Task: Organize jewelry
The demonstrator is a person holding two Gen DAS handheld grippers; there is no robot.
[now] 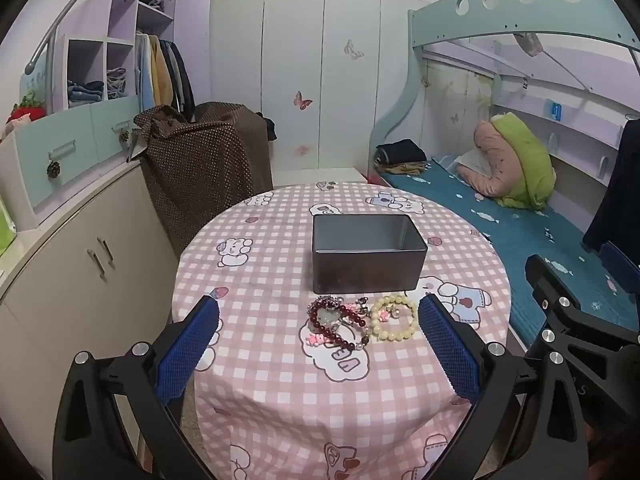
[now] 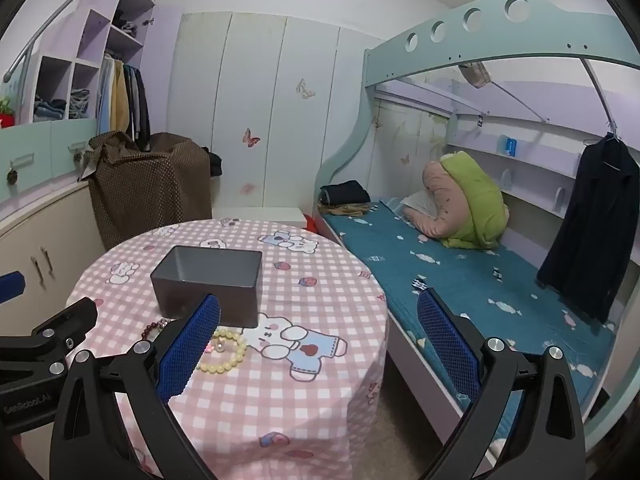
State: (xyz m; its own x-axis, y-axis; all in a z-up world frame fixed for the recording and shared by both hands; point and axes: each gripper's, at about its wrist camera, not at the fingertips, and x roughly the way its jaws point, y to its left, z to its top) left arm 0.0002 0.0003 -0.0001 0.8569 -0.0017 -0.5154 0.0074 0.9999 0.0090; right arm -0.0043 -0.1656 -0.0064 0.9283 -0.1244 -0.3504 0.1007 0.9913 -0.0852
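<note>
A grey metal box stands open-topped on the round table with its pink checked cloth. Just in front of the box lie a dark red bead bracelet with pink charms and a cream bead bracelet, side by side. My left gripper is open, its blue pads hanging wide apart above the near side of the table, either side of the bracelets. My right gripper is open too, held to the right of the box; the cream bracelet peeks out beside its left finger.
A bunk bed with a teal mattress runs along the right of the table. A brown dotted fabric hamper and a beige cabinet stand to the left. White wardrobe doors close the back.
</note>
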